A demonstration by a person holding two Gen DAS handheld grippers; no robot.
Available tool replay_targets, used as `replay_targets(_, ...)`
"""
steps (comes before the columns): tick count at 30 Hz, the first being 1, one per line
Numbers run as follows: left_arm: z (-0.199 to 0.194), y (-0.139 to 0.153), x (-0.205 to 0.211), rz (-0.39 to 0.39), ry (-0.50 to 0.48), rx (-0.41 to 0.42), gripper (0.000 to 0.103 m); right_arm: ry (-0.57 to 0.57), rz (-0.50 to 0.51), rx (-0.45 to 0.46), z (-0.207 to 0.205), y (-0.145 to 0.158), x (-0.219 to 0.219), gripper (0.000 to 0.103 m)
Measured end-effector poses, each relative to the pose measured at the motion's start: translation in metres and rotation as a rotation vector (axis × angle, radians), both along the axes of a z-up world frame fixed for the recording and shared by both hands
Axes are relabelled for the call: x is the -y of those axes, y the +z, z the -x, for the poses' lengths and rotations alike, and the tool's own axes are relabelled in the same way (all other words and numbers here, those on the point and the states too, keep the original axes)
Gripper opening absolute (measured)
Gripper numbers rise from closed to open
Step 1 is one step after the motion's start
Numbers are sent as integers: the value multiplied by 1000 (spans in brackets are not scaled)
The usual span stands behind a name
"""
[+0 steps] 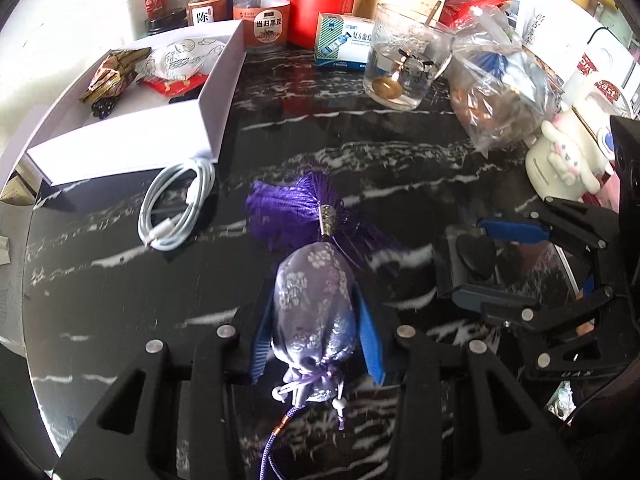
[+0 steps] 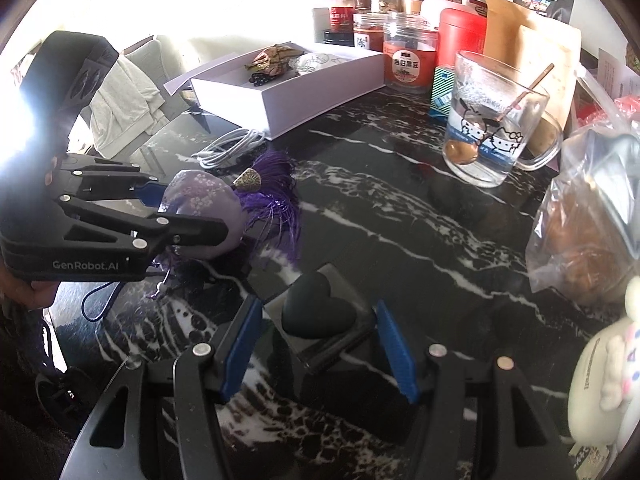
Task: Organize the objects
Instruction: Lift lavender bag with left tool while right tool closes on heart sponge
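Two items in the grippers, a few already boxed, much still loose.

The left gripper (image 1: 316,320) is clamped on the lilac sachet (image 1: 314,308), its purple tassel (image 1: 288,208) trailing on the dark marble table (image 1: 360,152). The right gripper (image 2: 320,344) has its blue pads pressed on the sides of a clear case with a black heart (image 2: 320,312). At the far left the white box (image 1: 132,136) already holds some small packets; the white cable (image 1: 176,208) lies just beside it, not yet stowed, it seems.
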State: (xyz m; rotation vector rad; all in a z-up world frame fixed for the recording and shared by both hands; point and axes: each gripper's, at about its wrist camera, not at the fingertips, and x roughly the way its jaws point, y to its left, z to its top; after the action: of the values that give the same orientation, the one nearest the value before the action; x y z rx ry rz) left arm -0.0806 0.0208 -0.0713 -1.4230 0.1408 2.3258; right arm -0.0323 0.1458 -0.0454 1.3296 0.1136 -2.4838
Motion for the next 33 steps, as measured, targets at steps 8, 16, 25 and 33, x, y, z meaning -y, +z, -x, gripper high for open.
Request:
replay_targets(8,-26,1,16,-11,24,9,37,40,1,6,-17,0,10,60)
replay_targets(16,-53,-1,30,1,34,10,40,52,23,5,-30,-1,11,60)
replay_targets(25,-68,-12,28,57,29,-33,52,60,-7,19,-33,-13,14,66)
replay_targets(33,-71,-12,21,83,28,-67,51,56,-6,-10,-36,-15,16,66)
